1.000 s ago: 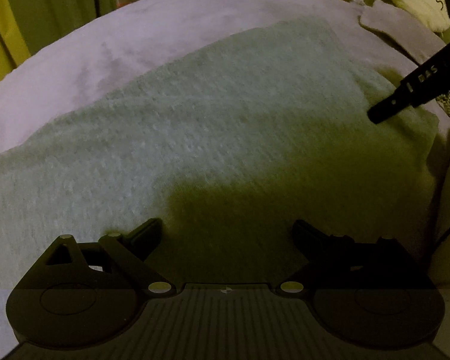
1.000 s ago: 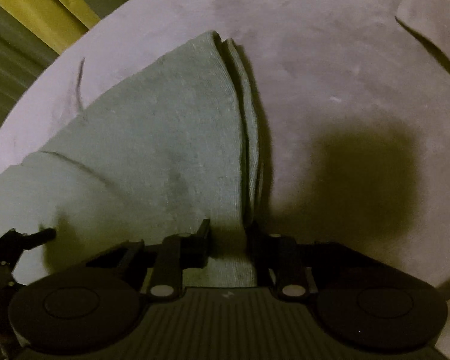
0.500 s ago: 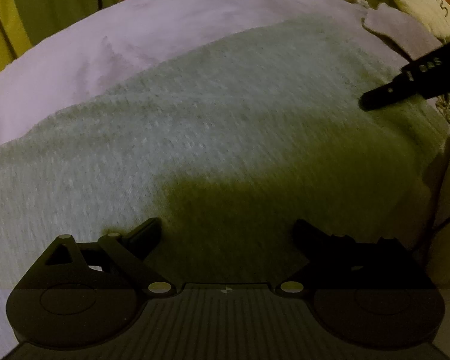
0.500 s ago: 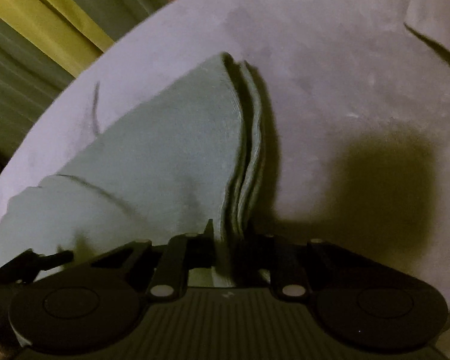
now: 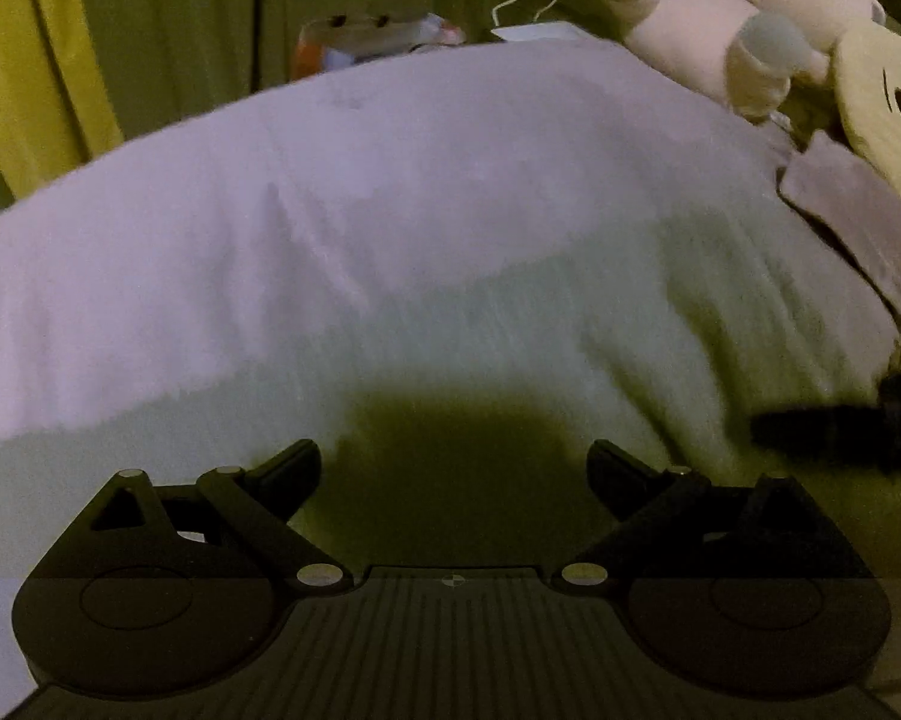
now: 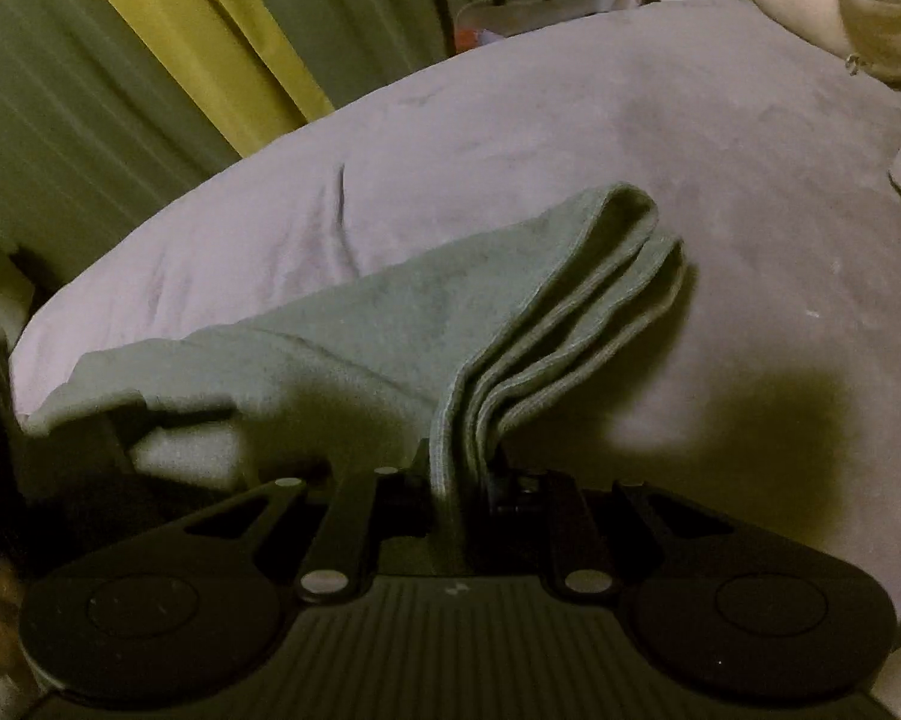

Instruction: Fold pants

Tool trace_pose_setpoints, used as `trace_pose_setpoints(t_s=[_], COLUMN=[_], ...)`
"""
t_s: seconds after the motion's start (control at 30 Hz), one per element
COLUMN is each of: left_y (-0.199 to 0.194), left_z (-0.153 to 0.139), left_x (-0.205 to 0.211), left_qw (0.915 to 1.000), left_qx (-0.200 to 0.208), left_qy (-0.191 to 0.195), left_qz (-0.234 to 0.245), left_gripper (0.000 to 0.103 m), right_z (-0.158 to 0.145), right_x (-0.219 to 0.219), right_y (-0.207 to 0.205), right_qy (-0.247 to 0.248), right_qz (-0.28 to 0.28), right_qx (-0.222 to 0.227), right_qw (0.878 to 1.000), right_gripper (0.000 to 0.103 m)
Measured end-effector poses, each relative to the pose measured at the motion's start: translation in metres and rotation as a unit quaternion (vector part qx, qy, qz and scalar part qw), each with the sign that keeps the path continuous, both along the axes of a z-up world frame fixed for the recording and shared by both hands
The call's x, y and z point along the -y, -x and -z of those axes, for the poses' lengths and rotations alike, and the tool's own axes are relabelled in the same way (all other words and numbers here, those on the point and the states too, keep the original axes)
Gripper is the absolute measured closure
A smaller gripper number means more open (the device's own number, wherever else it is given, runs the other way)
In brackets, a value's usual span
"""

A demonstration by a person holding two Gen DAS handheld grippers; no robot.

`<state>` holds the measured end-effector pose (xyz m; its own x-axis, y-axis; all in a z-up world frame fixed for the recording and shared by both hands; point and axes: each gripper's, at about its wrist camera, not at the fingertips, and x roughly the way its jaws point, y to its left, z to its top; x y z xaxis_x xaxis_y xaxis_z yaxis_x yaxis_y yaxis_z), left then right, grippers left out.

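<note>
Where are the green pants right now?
The green pants lie on the purple bedsheet, their layered edge pinched in the right gripper at bottom centre.

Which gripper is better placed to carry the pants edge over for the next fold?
Right. The right gripper is shut on the layered edge of the grey-green pants, lifting it off the bed cover. The left gripper has its jaws wide apart with no cloth pinched between them.
</note>
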<state>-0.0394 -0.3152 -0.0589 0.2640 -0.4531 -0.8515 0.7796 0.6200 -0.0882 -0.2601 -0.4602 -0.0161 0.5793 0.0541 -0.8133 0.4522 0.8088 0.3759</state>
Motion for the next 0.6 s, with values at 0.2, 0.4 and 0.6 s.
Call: trace_pose_setpoints(t_s=[0.2,0.4,0.6], left_y=[-0.018,0.005,0.027], left_z=[-0.023,-0.033,-0.042], left_x=[0.049,0.103,0.124], left_qw=[0.9969,0.988,0.9822], left_qx=[-0.062,-0.046,-0.016], left_qy=[-0.003,-0.06,-0.063], left_qz=[0.049,0.134,0.176], left_gripper=[0.004,0.004,0.004], right_z=[0.007,0.006,0.007], right_x=[0.01,0.003,0.007], right_y=[0.005,0.001,0.0], right_qy=[-0.022,-0.018,-0.02], right_qz=[0.025,0.015,0.013], right_qx=[0.006,0.012,0.013], right_qw=[0.999,1.0,1.0], right_gripper=[0.088,0.088,0.088])
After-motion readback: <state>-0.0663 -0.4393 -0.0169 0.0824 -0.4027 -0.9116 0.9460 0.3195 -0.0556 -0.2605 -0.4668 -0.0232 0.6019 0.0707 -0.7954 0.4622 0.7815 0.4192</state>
